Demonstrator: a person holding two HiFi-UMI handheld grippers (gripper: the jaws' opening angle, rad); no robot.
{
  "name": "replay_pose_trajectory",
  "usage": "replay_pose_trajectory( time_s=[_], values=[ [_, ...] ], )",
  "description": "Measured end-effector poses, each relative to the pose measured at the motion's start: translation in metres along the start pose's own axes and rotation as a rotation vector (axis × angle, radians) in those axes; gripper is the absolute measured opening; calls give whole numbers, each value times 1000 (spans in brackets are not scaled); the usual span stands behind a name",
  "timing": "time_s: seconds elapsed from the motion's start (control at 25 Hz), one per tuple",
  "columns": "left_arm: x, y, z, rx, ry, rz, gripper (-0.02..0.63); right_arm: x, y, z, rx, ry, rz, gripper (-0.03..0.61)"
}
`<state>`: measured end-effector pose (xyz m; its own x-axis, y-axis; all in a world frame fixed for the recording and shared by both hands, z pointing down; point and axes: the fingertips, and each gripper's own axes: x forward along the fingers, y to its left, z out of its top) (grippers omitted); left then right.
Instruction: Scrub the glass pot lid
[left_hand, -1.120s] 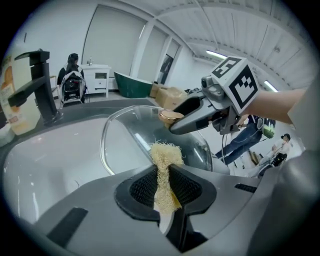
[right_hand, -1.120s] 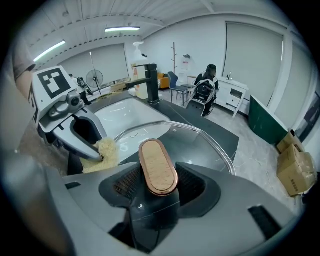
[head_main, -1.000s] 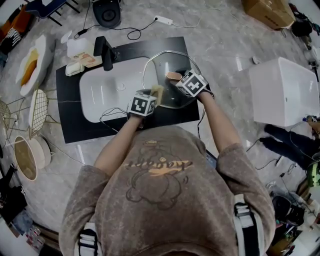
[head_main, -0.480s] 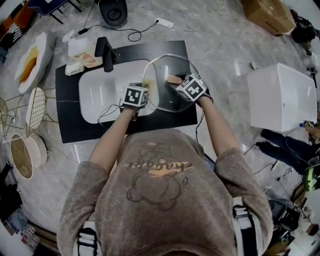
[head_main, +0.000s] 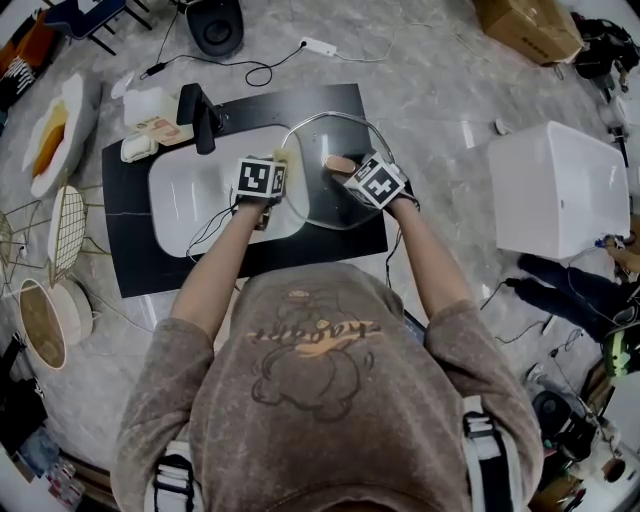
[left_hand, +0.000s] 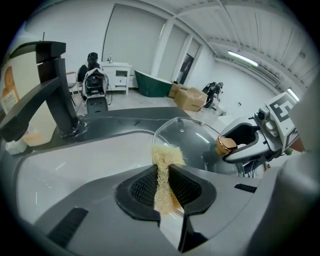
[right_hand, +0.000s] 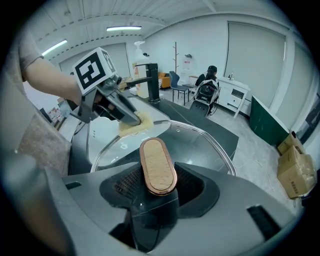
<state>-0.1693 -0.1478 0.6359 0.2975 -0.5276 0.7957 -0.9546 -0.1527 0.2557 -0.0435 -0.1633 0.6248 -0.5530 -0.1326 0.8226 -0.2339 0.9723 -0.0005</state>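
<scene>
Scrubbing is under way, as far as I can judge. The round, metal-rimmed glass pot lid (head_main: 335, 205) hangs tilted over the right end of the white sink basin (head_main: 190, 200), with its right part over the black countertop (head_main: 140, 260).

The oval, copper-edged wooden knob (right_hand: 157, 165) at the lid's centre is clamped between the jaws of the right gripper (right_hand: 157, 184). Those jaws have just closed a little further on it, and they carry the lid.

At the lid's left rim the left gripper (left_hand: 164, 181) pinches a pale yellow fibrous loofah pad (left_hand: 167, 154). The pad's tuft sticks out past the jaw tips and meets the glass at that edge.

Further left and far across the counter stands the angular black tap (head_main: 197, 115), well apart from both tools.

The step in hand looks like working the pad around the rim while the other tool steadies the lid. I would say the next move calls for drawing the pad across the glass towards the knob. The pad must stay pressed to the surface, and the hold on the knob must stay firm so the tilted lid does not swing or slip.
</scene>
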Motion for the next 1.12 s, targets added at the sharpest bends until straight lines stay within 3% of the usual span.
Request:
replay_pose_trajectory(
  time_s=[0.68, 1.12],
  values=[
    [42, 9, 67, 33, 67, -3, 75, -2, 1, 3, 12, -18, 7, 196],
    [71, -17, 103, 109, 116, -52, 75, -4, 0, 4, -3, -39, 23, 195]
  ],
)
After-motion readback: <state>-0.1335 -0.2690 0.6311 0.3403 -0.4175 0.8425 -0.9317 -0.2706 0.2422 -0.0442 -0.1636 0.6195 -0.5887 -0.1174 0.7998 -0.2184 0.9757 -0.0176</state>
